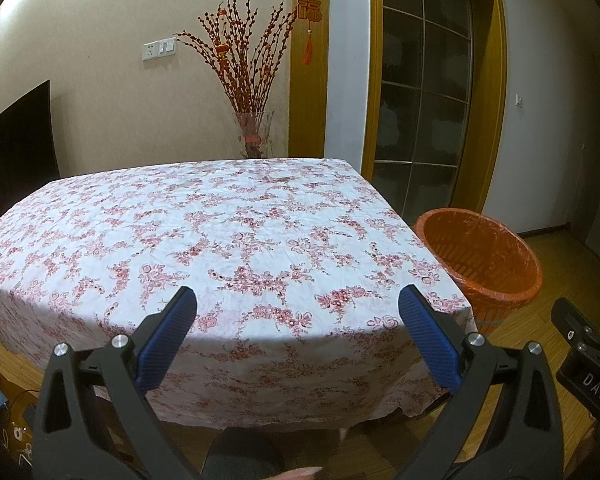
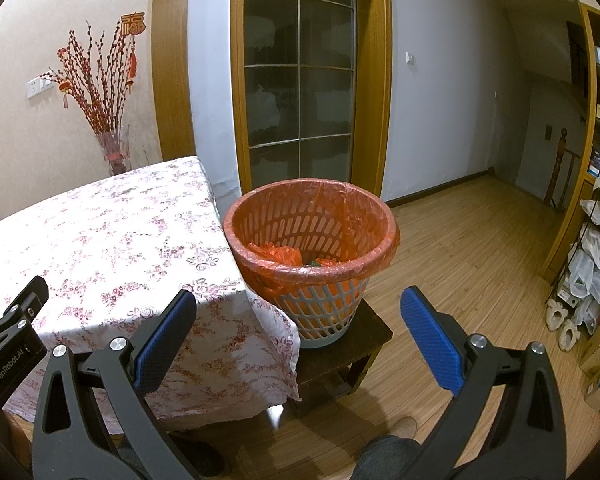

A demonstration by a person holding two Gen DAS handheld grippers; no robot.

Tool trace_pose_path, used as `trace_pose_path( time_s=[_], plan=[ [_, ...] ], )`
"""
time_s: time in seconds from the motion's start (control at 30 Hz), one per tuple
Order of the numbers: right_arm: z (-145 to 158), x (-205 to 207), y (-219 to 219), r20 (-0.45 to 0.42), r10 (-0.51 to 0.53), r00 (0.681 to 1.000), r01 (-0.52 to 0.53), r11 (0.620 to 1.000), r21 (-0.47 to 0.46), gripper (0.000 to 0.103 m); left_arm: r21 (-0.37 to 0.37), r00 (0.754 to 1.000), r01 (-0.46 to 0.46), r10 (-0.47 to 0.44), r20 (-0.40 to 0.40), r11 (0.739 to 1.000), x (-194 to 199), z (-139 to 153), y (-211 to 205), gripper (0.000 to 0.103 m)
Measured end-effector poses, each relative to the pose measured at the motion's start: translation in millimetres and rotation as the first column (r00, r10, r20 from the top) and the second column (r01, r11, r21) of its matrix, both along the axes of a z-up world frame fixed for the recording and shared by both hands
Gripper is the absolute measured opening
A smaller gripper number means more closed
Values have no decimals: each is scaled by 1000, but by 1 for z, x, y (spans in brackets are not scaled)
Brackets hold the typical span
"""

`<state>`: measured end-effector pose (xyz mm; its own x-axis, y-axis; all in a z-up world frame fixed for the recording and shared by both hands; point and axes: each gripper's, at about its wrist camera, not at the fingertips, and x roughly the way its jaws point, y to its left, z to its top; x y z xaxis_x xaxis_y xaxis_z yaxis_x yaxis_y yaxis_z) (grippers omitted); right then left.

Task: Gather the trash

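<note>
Lined bin [image 2: 312, 240] on stool [image 2: 352, 344] beside table [image 2: 100, 232], orange trash [image 2: 276, 254] inside, ahead of right gripper [image 2: 298, 332], released, left gripper [image 1: 298, 332] released over table.

A vase [image 1: 254, 136] of red branches [image 1: 242, 48] stood by the wall behind the table [image 1: 204, 232]. A red charm [image 1: 309, 20] hung on the door frame [image 1: 310, 80]. A dark stool [image 2: 340, 360] stood on the wood floor [image 2: 460, 248].

Red-floral white tablecloth [image 1: 220, 232]; orange-lined grey basket [image 2: 320, 312]; blue-padded black tongs [image 2: 298, 344].
</note>
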<state>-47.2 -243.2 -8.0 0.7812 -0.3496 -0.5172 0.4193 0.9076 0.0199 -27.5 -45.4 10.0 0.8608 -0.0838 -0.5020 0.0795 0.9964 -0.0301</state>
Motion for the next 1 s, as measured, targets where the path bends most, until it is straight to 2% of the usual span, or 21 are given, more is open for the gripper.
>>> trace_pose_path(
  time_s=[1.0],
  plan=[
    [-5,-3,-2,-12,11,1000,-11,1000,8,100,6,1000,-5,5,-11,1000,1,-1,10,99]
  ],
)
